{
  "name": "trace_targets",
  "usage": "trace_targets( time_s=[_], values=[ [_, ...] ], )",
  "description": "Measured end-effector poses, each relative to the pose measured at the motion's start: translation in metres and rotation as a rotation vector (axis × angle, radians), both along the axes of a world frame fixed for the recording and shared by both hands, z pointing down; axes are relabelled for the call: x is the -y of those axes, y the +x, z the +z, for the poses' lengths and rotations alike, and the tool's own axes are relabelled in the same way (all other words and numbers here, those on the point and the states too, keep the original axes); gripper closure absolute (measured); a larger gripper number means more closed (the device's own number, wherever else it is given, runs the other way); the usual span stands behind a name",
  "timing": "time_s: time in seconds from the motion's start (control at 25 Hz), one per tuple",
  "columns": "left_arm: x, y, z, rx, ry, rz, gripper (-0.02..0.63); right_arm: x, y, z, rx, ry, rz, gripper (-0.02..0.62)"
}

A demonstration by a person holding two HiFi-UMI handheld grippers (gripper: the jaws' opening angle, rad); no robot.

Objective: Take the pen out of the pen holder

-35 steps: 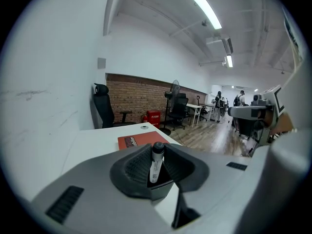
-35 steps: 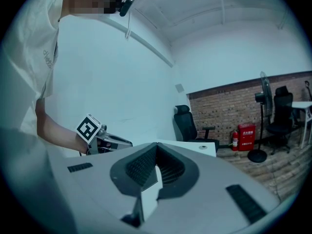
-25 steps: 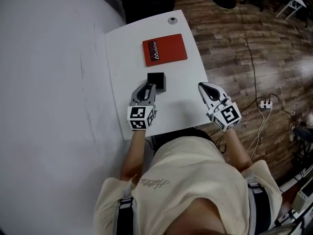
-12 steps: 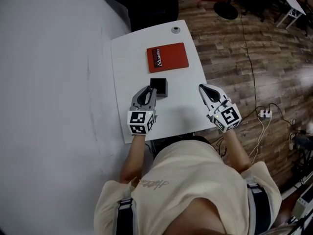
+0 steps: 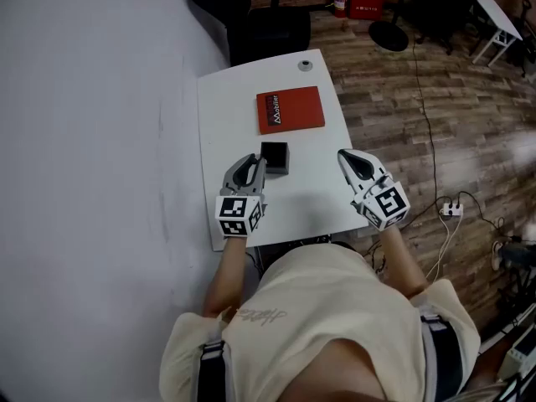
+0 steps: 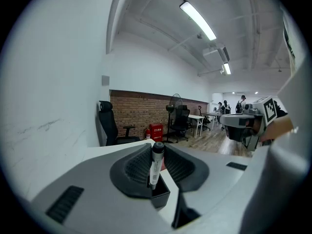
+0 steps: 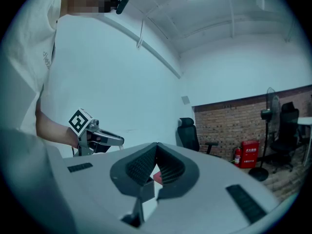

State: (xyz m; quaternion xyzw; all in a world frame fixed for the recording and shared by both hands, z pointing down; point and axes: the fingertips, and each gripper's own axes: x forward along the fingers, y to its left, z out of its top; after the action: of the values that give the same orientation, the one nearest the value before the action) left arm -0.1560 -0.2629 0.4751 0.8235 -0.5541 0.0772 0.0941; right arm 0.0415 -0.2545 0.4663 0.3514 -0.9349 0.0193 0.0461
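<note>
A black square pen holder [image 5: 274,157] stands mid-table on the white table [image 5: 318,182]. A grey marker pen [image 6: 155,162] stands upright in the pen holder [image 6: 160,197]. My left gripper [image 5: 254,160] hovers just left of the holder and a little nearer, jaws open. In the left gripper view the pen shows in the gap of my left gripper [image 6: 156,149], and I see no pad pressing on it. My right gripper [image 5: 345,154] is over the table's right edge, shut and empty, and it also shows in the left gripper view [image 6: 229,126].
A red book [image 5: 290,110] lies beyond the holder, and a small round grey thing [image 5: 305,64] sits at the far edge. A black office chair [image 5: 268,23] stands behind the table. White wall on the left, wooden floor with cables [image 5: 448,210] on the right.
Both grippers have risen a little above the table while keeping their places beside the holder. Their jaws look unchanged. The pen stays in the holder.
</note>
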Motion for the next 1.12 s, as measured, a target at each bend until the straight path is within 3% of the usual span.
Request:
trace_targets(
  time_s=[1.12],
  values=[
    [-0.017,-0.009,-0.013,-0.004,0.022,-0.003,0.517,-0.015,-0.016,-0.007,-0.021,0.025,-0.049,0.589]
  ],
)
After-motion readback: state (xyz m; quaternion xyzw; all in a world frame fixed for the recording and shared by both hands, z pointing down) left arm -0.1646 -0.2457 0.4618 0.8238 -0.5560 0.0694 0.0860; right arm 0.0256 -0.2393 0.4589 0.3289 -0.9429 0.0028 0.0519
